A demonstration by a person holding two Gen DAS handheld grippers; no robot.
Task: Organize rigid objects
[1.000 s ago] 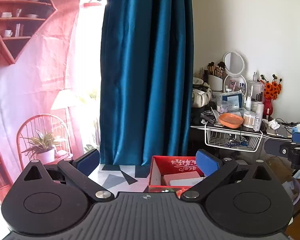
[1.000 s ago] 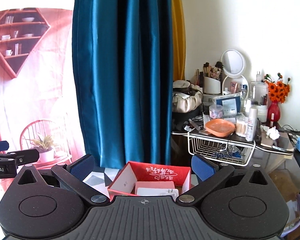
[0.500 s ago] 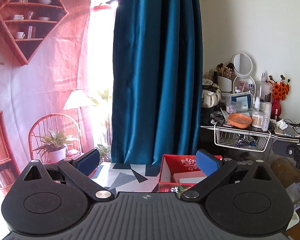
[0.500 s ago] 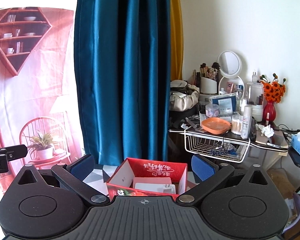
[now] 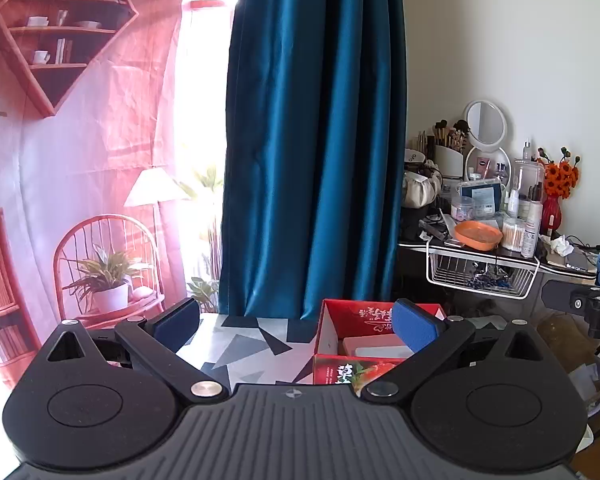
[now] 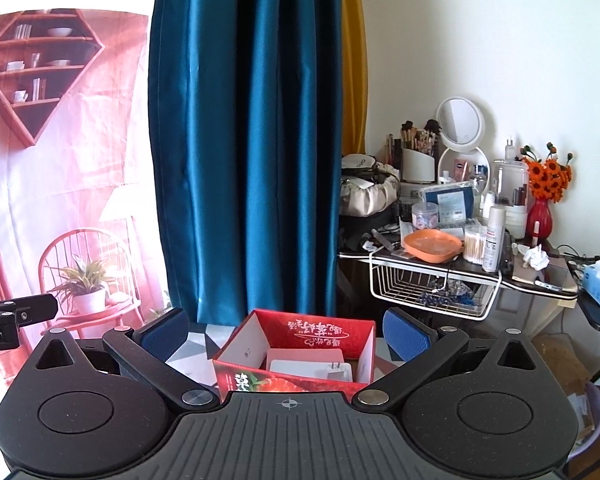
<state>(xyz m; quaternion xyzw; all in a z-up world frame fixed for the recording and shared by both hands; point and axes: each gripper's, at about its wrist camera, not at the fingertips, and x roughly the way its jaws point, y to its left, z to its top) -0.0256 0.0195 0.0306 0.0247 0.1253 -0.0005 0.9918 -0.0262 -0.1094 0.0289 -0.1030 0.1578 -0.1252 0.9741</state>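
Note:
An open red cardboard box [image 5: 364, 312] [image 6: 300, 332] stands on a table with a grey triangle pattern [image 5: 252, 340]. Inside it lie flat white objects, one a white charger with plug prongs [image 6: 312, 369]. My left gripper [image 5: 296, 322] is open and empty, raised above the table, with the box behind its right finger. My right gripper [image 6: 286, 332] is open and empty, held above and just in front of the box. The right gripper's tip shows in the left wrist view [image 5: 580, 300]; the left gripper's tip shows in the right wrist view [image 6: 16, 312].
A blue curtain [image 6: 244, 140] hangs behind the table. To the right stands a cluttered dresser [image 6: 460, 256] with a wire basket [image 6: 432, 292], orange dish [image 6: 432, 245], mirror, bottles and a red vase. A pink printed backdrop [image 5: 80, 140] is at the left.
Both views have shifted slightly: the box and dresser sit a little further right in the left wrist view and lower in the right. Both grippers stay open and empty.

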